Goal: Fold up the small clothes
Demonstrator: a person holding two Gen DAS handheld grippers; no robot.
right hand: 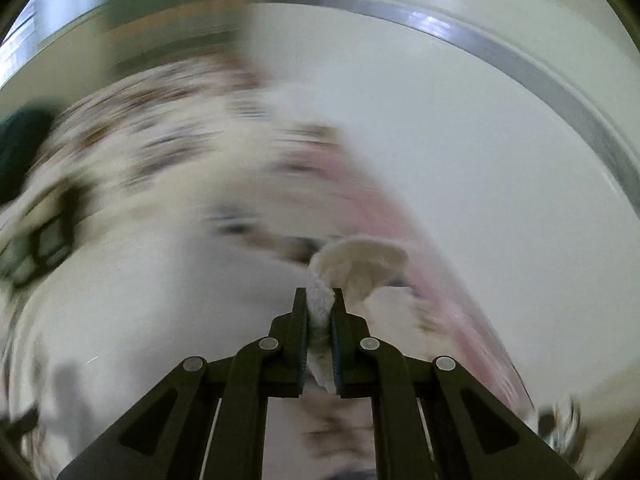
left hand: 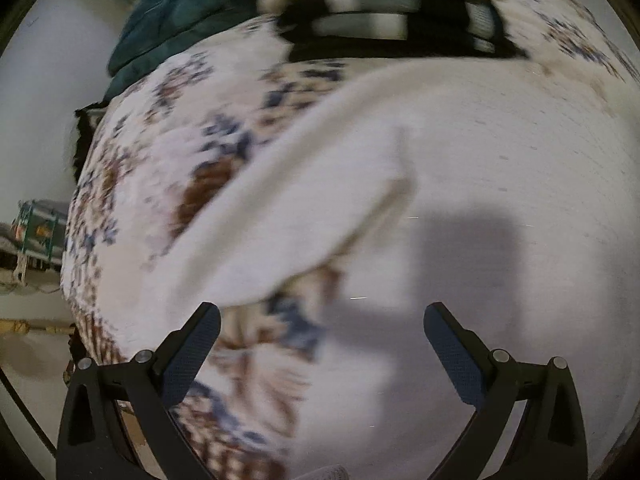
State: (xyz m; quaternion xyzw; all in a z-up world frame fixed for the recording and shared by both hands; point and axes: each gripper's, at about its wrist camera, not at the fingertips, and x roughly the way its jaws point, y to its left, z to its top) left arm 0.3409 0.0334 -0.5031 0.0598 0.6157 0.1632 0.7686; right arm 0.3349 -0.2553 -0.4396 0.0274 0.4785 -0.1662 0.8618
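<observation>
My left gripper point(left hand: 322, 316) stands with its two dark fingers point(left hand: 188, 354) spread wide at the bottom of the left wrist view, nothing between them, hovering over the white garment point(left hand: 460, 152). Below the gap between them lies a grey shadow on the cloth, and just above my left finger a folded flap of the same white garment runs slanting from the lower left toward the upper right of the frame. The garment fills the middle and right of this view and lies on a bedspread point(left hand: 168, 128) printed with blue and brown flowers, which shows at the left and lower centre. Toward the top centre lies a black-and-white striped cloth point(left hand: 384, 20), and in the upper left a dark teal blanket point(left hand: 180, 12) rests at the bedspread's far edge. My right gripper point(right hand: 320, 294) is pinched narrow at the bottom centre of the right wrist view, its fingers point(right hand: 300, 320) clamped on a bunched corner of the white garment point(right hand: 360, 264), which puffs out just above and to the right of the tips. Everything beyond it is badly blurred: I make out the flowered bedspread point(right hand: 160, 120) across the left, a pale wall point(right hand: 440, 140) on the right, and a pink streak between them whose nature I cannot tell.
</observation>
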